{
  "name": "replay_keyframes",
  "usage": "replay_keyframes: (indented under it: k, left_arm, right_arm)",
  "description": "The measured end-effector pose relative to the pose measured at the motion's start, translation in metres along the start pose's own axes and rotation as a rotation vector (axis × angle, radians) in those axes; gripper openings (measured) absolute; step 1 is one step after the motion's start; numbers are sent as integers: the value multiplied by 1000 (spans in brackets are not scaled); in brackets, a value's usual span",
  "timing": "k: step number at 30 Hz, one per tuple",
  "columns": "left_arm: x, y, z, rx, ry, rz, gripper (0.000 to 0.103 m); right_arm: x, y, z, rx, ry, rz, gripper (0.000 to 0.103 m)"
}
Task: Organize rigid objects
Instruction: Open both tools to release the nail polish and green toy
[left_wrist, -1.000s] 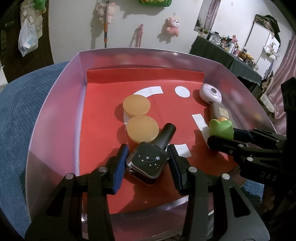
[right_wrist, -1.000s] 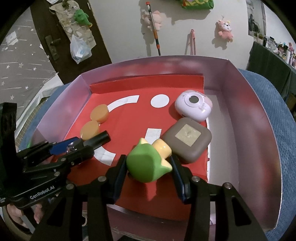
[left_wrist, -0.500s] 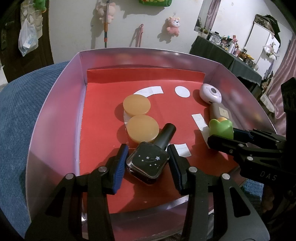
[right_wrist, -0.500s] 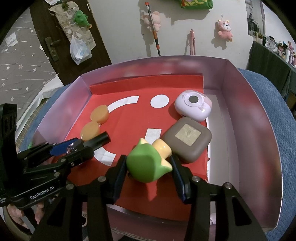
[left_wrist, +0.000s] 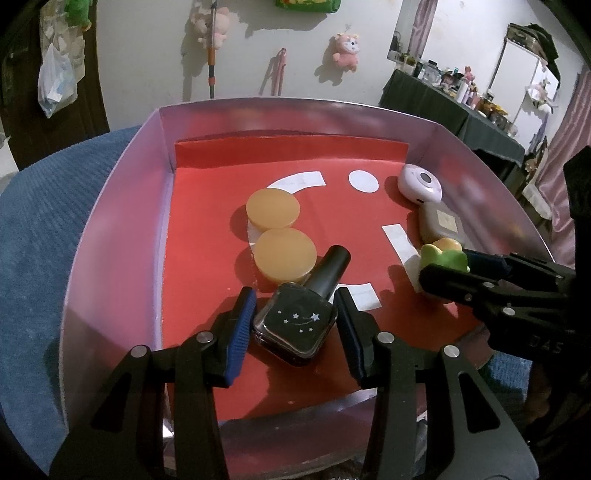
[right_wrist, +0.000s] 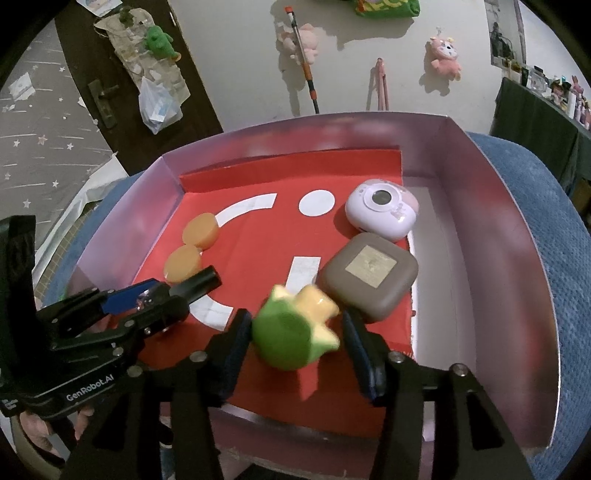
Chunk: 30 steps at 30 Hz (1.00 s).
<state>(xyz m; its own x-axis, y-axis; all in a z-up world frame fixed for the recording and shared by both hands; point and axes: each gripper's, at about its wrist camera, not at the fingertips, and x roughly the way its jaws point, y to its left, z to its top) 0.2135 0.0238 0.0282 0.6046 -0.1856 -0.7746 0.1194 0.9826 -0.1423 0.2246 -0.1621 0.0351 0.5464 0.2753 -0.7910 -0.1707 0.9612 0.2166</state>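
A box with pale pink walls and a red floor holds everything. My left gripper is shut on a dark square nail polish bottle with white stars, low over the front of the floor. Its black cap points into the box. The jaws of my right gripper are opening. A green and yellow tulip-shaped toy sits blurred between them, with a gap at the right pad.
Two orange discs lie left of centre. A pale pink round device and a brown square case rest by the right wall, the case just beyond the toy. Blue cloth surrounds the box.
My right gripper's fingers have spread apart, and the green toy has tilted and blurred between them. The left gripper and its bottle have not moved.
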Motion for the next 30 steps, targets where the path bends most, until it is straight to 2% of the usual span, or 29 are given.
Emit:
replay_keyframes:
  k: [6, 9, 14, 16, 18, 22, 25, 30]
  left_arm:
    - [-4, 1, -3, 0, -6, 0, 43]
    - [-9, 0, -4, 4, -17, 1, 52]
    - [-19, -1, -4, 9, -36, 3, 53]
    - [-21, -2, -4, 7, -41, 2, 54]
    - [-25, -2, -4, 4, -49, -3, 63]
    - [-33, -5, -5, 4, -68, -5, 67]
    - [-39, -7, -6, 6, -78, -5, 69]
    - [-48, -12, -7, 13, -104, 0, 79]
  right_arm:
    - [-8, 1, 0, -1, -23, 0, 58]
    - [-13, 2, 0, 1, -35, 4, 63]
    - [-25, 4, -1, -2, -67, 11, 65]
    - [-30, 5, -2, -4, -80, 15, 71]
    - [-35, 6, -3, -9, -95, 16, 74]
    - [-44, 9, -8, -11, -115, 21, 77]
    - [-51, 10, -10, -9, -131, 29, 83]
    - [-62, 13, -14, -10, -158, 41, 90]
